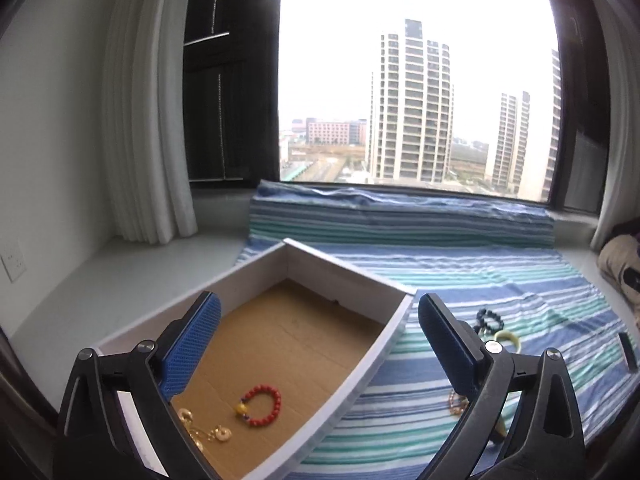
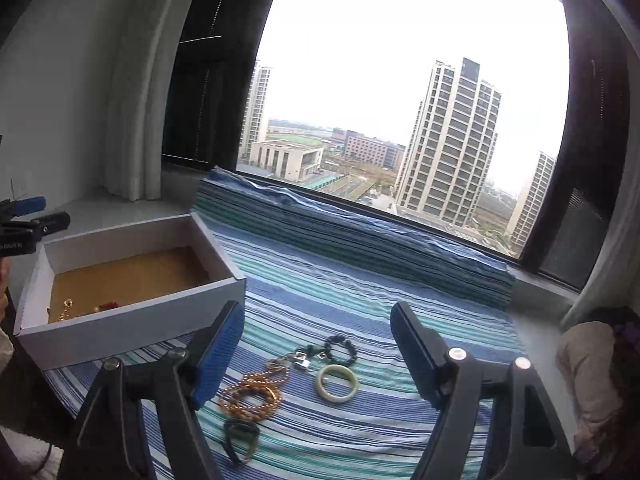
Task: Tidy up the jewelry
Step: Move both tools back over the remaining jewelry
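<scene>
A white-walled box (image 1: 352,280) with a brown cardboard floor holds a red bead bracelet (image 1: 261,404) and gold pieces (image 1: 205,429). My left gripper (image 1: 320,304) hovers over the box, open and empty. In the right wrist view it shows at the far left (image 2: 48,210), past the box (image 2: 132,322). My right gripper (image 2: 318,312) is open and empty above loose jewelry on the striped cloth (image 2: 360,304). There lie an amber bead strand (image 2: 252,394), a pale green bangle (image 2: 337,384), a dark bead bracelet (image 2: 340,350), a small silver charm (image 2: 302,360) and a dark pendant (image 2: 240,438).
The cloth covers a window ledge, bunched into a ridge (image 1: 400,216) along the glass. White curtains (image 1: 148,140) hang at the left by a wall socket (image 1: 14,260). A beige bundle (image 2: 588,368) sits at the right end. A dark flat object (image 1: 628,350) lies at the cloth's right edge.
</scene>
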A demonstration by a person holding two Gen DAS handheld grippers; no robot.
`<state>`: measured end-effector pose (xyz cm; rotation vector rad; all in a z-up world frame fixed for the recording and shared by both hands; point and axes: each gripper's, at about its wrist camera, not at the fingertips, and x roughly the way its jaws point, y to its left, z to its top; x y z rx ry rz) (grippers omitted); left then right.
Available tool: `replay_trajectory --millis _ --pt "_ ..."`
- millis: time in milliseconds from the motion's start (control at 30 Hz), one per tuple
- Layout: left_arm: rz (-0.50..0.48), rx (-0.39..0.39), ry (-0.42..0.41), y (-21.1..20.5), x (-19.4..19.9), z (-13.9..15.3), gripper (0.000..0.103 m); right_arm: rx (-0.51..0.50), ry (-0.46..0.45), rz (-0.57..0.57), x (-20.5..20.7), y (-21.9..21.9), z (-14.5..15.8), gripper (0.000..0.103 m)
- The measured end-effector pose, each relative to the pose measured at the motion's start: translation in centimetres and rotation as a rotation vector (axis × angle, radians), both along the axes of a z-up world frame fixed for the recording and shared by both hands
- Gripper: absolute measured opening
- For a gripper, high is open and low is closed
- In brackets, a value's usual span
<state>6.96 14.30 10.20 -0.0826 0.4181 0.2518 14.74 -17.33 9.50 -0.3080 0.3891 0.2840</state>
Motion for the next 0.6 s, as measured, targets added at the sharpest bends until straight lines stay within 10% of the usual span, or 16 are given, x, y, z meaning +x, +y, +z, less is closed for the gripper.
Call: replay_trajectory --millis 167,600 --pt "-0.013 -0.058 0.031 -0.9 0.2 -1.1 0.100 -0.032 -0.030 -0.168 -0.5 -5.2 -1.0 0.078" --pt "-0.244 -0.137 0.319 -10.5 -0.2 -10.7 0.100 0.094 0.323 -0.105 -4.6 -6.3 -12.5 0.078"
